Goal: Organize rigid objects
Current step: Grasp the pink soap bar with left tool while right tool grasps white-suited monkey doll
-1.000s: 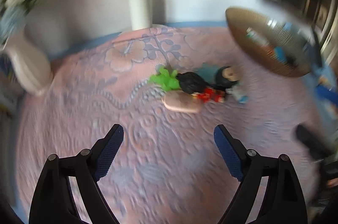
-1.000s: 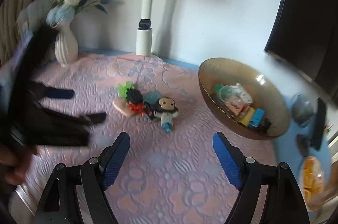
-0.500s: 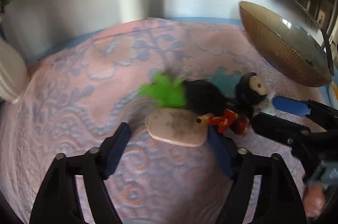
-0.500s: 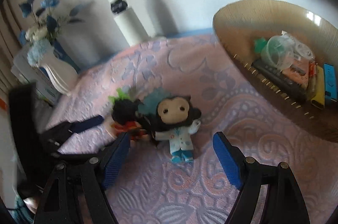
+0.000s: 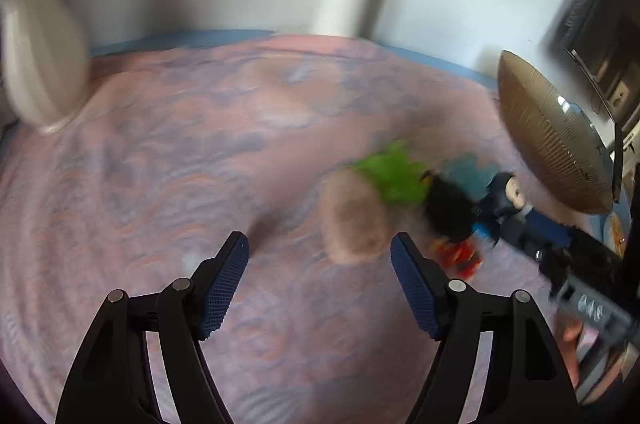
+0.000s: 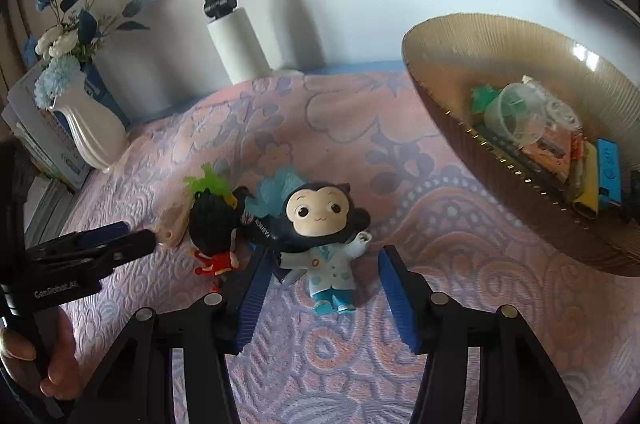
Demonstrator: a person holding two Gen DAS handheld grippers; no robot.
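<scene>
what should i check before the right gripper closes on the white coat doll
1. White coat doll lies between the right gripper pads: ok.
2. Pads touching the doll: not ok; the jaws have just been closing, but gaps show on both sides.
3. Red figure clear of the pads: ok, though close to the left pad.
4. Left gripper clear of the doll: ok, open beside the pink stone.
5. Bowl has room: ok.
6. Left view sharpness: not ok, blurred.
</scene>
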